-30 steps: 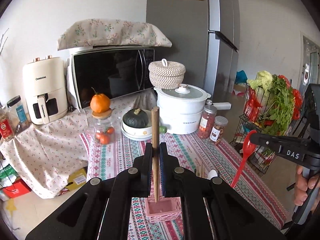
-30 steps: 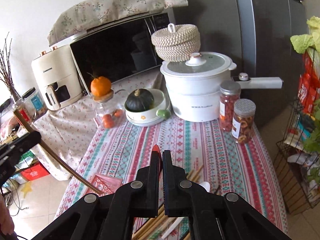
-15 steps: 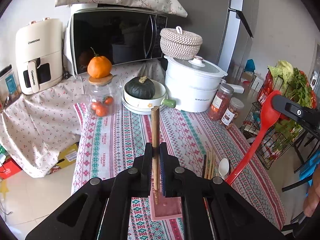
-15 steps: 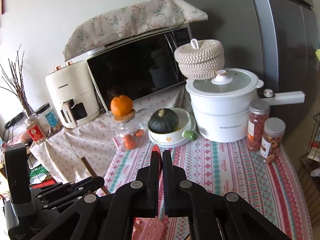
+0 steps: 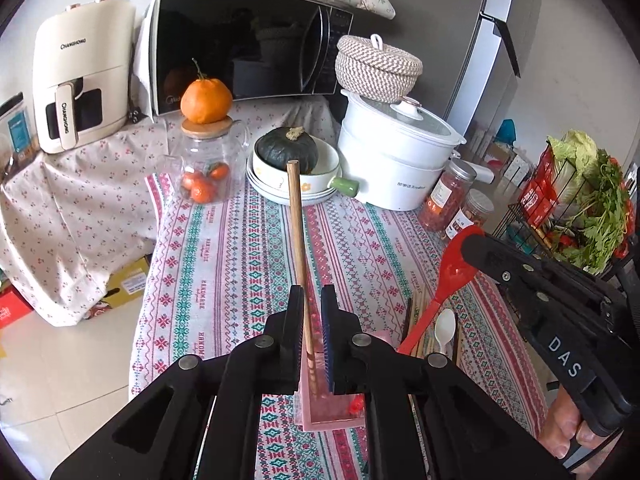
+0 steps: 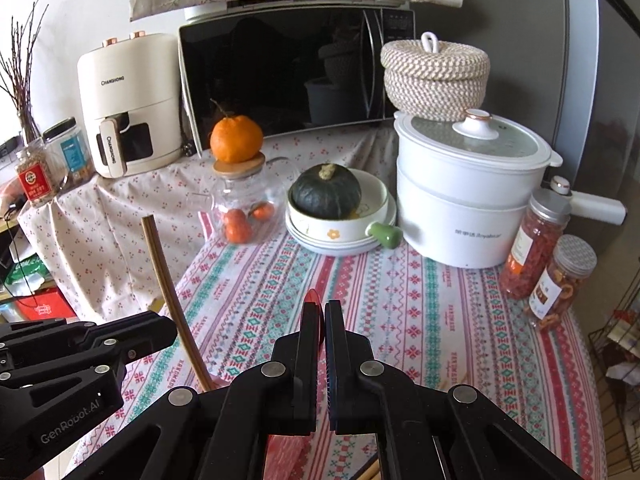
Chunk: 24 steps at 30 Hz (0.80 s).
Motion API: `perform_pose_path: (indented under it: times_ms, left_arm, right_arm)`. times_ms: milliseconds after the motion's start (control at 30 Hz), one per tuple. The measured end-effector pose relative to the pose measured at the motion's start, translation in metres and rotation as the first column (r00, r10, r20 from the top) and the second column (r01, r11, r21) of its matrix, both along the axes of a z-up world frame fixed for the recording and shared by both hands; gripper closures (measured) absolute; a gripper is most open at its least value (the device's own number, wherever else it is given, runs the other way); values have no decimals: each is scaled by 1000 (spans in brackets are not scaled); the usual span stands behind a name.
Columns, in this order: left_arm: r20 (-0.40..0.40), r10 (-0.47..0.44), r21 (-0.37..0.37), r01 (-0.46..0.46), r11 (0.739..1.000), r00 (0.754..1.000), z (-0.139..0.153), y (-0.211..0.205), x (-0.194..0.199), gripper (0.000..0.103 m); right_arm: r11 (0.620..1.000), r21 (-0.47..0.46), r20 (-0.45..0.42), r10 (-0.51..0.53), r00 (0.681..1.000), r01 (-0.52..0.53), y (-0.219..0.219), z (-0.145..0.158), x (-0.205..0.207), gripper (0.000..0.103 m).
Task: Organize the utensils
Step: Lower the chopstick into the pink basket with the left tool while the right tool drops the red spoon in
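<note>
Since a second ago, your left claw [image 5: 311, 300] has dipped toward the pink holder [image 5: 332, 408], its jaws now parted slightly around the chopstick [image 5: 298, 240], which leans on the left pad, tip in the holder. Your right claw [image 6: 320, 312] has swung in at 3 o'clock, clenched on the red spoon [image 5: 454, 272] above the desk [image 5: 240, 260].

One wooden chopstick [image 5: 298, 236], one red spoon [image 5: 444, 284], one white spoon [image 5: 445, 330], one pink holder [image 5: 332, 408], two lidded jars [image 6: 536, 248], one pumpkin [image 6: 326, 190].
</note>
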<state>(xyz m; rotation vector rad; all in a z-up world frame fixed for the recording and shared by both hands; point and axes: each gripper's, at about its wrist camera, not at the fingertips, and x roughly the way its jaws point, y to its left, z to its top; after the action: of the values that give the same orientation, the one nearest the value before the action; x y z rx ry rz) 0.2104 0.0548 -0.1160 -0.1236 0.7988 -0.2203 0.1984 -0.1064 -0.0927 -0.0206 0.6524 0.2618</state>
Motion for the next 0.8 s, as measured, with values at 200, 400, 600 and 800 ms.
perform_pose_path:
  times_ms: [200,400,600,800]
  left_arm:
    - [-9,3,0,-3,1000,1000,3,2,-6,70]
    - [-31,11,16,-11,1000,999,3,4,-12,54]
    - [-52,11,27,-10,1000,999,5,3,-19,36]
    - [-93,-23,15,24,1000,995,5,-3,-30,31]
  right_arm:
    - [999,34,-63,13,998,-11,-2,-13,10,100]
    - [997,80,-102,26,994,-18,-6,-15,13,95]
    - [992,128,-79,27,997,-17,-23,4,0,64]
    - [993,120,-89,-9,996,19,-53,15,-19,53]
